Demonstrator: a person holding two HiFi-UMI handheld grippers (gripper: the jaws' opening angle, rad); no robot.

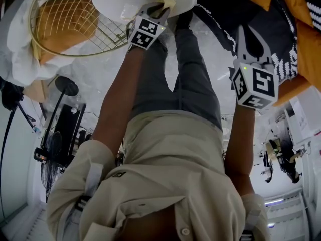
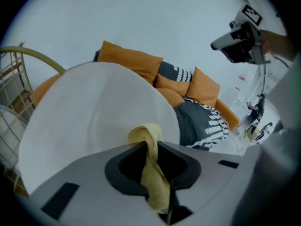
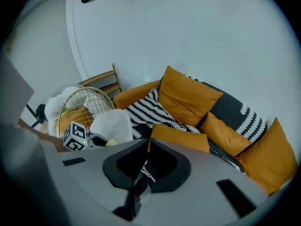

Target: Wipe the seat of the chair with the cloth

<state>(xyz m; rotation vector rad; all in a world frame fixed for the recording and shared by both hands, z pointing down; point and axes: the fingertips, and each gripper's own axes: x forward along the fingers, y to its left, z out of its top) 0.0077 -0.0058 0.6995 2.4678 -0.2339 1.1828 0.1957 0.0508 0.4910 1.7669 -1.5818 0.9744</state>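
The yellow cloth (image 2: 157,180) is hanging bunched into a narrow fold, pinched between the closed jaws of the left gripper (image 2: 151,142), with its looped top poking out against the chair seat (image 2: 94,112). The seat is showing as a smooth, white, rounded surface, tilting up just beyond the cloth; whether the two are touching cannot be told

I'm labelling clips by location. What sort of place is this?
Probably a lounge set up as a studio or showroom: an orange sofa with striped throws, a wire-frame chair, and stands and gear on a pale floor.
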